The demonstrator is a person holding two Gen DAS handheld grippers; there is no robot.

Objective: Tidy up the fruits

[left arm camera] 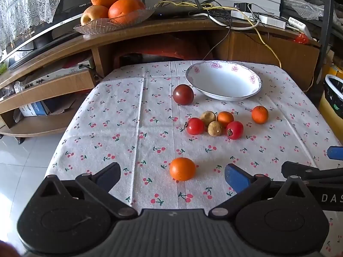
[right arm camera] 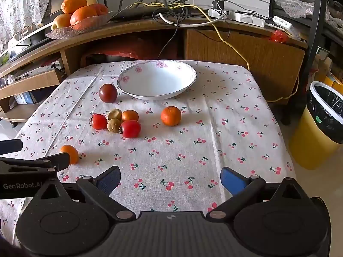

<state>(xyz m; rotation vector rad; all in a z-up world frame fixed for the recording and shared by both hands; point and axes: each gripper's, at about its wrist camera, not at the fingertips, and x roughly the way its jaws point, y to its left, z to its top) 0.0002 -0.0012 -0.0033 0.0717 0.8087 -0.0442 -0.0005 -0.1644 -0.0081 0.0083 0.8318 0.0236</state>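
Observation:
A white floral bowl [left arm camera: 223, 81] [right arm camera: 157, 80] stands empty at the far side of the cherry-print cloth. Beside it lies a dark red tomato [left arm camera: 183, 94] [right arm camera: 108, 93]. A cluster of two red tomatoes [left arm camera: 195, 126] [right arm camera: 130, 129], two brown longans [left arm camera: 215, 128] [right arm camera: 113, 125] and a small orange fruit [left arm camera: 225, 118] [right arm camera: 130, 115] sits mid-table. A mandarin [left arm camera: 259, 114] [right arm camera: 170, 115] lies apart to the right. Another orange fruit [left arm camera: 182, 169] [right arm camera: 70, 153] lies nearest, just ahead of my open left gripper [left arm camera: 174, 175]. My right gripper [right arm camera: 170, 178] is open over bare cloth.
A wooden TV stand [left arm camera: 150, 32] behind the table holds a glass dish of oranges [left arm camera: 115, 8] [right arm camera: 79, 15] and tangled cables. A yellow bin with a black liner [right arm camera: 321, 124] stands right of the table. Tiled floor lies to the left.

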